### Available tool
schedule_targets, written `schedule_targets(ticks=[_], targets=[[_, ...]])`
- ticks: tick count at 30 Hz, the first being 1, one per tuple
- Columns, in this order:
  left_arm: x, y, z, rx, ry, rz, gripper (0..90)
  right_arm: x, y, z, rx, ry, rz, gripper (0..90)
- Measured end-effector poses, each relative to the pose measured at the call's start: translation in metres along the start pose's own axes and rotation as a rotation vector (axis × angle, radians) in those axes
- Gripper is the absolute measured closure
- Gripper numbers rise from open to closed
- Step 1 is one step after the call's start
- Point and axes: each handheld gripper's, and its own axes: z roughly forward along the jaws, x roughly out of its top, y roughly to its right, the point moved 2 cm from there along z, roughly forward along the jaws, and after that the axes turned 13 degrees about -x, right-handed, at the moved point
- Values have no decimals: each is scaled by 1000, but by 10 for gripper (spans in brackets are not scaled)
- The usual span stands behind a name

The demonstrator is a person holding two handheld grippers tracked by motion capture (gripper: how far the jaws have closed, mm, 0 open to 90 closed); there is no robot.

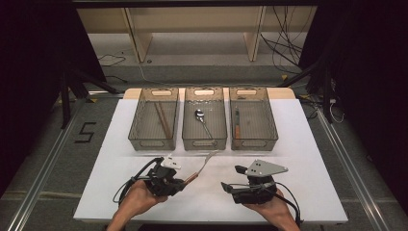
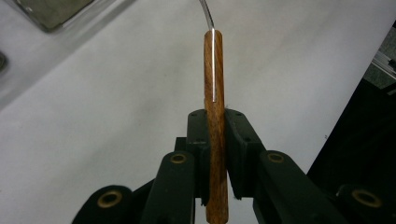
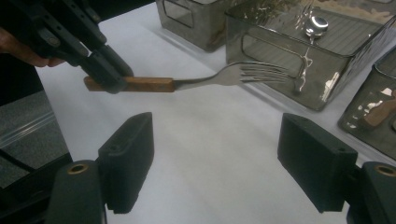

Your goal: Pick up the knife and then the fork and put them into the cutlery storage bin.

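A fork [image 1: 202, 166] with a wooden handle is held above the white table. My left gripper [image 1: 182, 183] is shut on the handle. In the left gripper view the two pads clamp the brown handle [image 2: 214, 93], and the metal neck runs off the top. In the right gripper view the fork [image 3: 205, 81] lies level in the air, tines to the right, toward the middle bin, with the left gripper [image 3: 109, 74] pinching its handle end. My right gripper [image 1: 232, 177] rests near the table's front edge; its jaws [image 3: 219, 154] stand wide open with nothing between them.
Three clear grey bins stand in a row at the back of the white mat [image 1: 298, 159]. The left bin [image 1: 154, 143] holds wooden sticks [image 1: 162, 120], the middle bin [image 1: 204, 144] a spoon [image 1: 200, 115], and the right bin [image 1: 254, 144] a wooden-handled utensil [image 1: 236, 125].
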Motion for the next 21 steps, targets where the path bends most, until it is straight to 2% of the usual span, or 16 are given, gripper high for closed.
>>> schedule_targets(ticks=[9, 13, 16, 21], targets=[[7, 2, -1, -10, 20, 5, 806, -2, -6, 5, 27, -25, 2, 279], [11, 4, -1, -19, 45, 4, 806, -4, -5, 9, 44, -39, 32, 279], [13, 6, 0, -30, 42, 13, 806, -5, -6, 11, 57, -46, 54, 279], [15, 7, 2, -44, 33, 20, 805, -5, -11, 11, 39, -27, 7, 279]])
